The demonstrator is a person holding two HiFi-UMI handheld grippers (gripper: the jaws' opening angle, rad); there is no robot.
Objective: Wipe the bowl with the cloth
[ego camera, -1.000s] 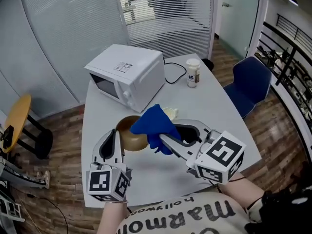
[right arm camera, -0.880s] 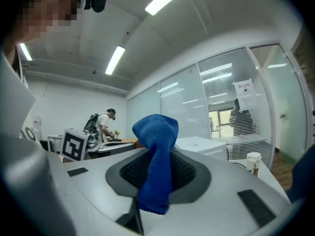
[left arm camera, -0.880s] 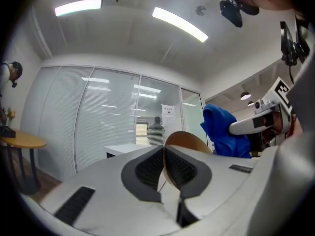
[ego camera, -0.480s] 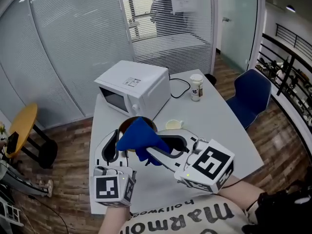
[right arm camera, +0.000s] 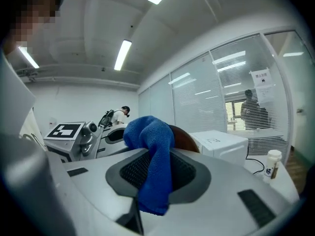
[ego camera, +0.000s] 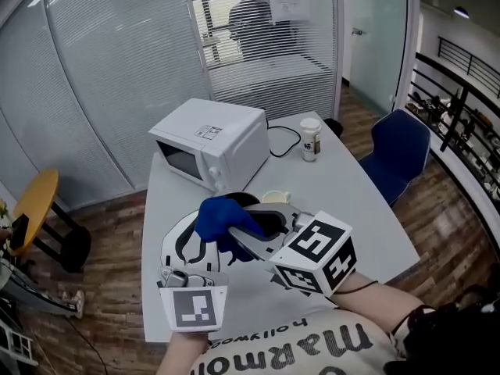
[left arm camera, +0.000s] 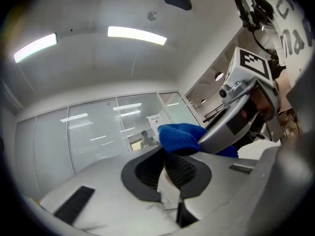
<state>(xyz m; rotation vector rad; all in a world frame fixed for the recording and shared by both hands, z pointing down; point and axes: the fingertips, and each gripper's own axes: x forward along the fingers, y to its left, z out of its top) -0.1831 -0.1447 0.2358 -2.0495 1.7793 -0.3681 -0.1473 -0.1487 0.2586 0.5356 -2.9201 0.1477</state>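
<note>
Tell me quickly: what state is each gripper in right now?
Left gripper: shut on a thin pale edge, apparently the bowl.
Right gripper: shut on the blue cloth.

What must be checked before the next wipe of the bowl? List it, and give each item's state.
1. Grip on the blue terry cloth by the right gripper: ok. It is pinched between the pads and bunched above them.
2. Sight of the brown round bowl: ok. Its rim shows just behind the cloth in the right gripper view.
3. Cloth touching the bowl: cannot tell.
4. Bowl steadied by the left gripper: cannot tell. Its jaws are shut and no bowl shows in its view.
5. Clearance from the white microwave and the pale labelled bottle: ok. Both stand farther back on the grey table.
</note>
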